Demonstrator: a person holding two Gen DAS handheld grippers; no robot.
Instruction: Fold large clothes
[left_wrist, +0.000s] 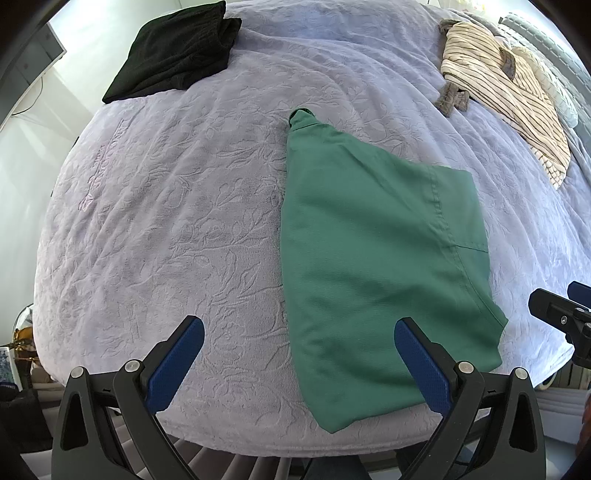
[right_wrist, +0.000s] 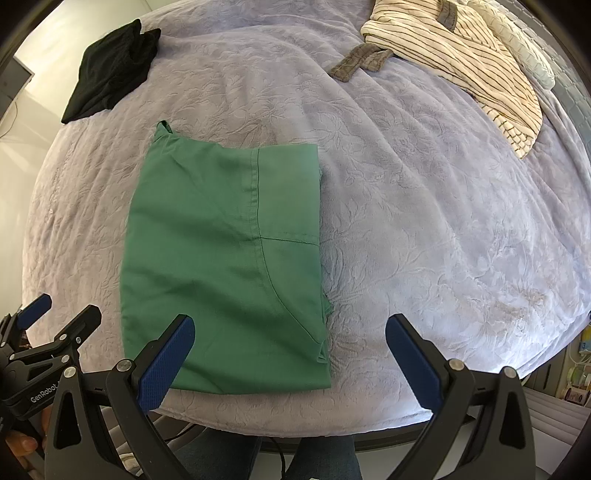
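Folded garment (right_wrist: 225, 258) on bed (right_wrist: 424, 240), near edge

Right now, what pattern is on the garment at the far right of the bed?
Cream with thin dark stripes and grey trim; clearest in the right wrist view.

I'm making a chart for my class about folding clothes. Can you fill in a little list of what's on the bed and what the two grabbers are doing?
surface: bed with a lilac blanket
green garment: folded flat, near the front edge
black garment: folded, far left corner
striped garment: loose and unfolded, far right
left gripper: open, holding nothing, above the green garment's left edge
right gripper: open, holding nothing, above its right edge
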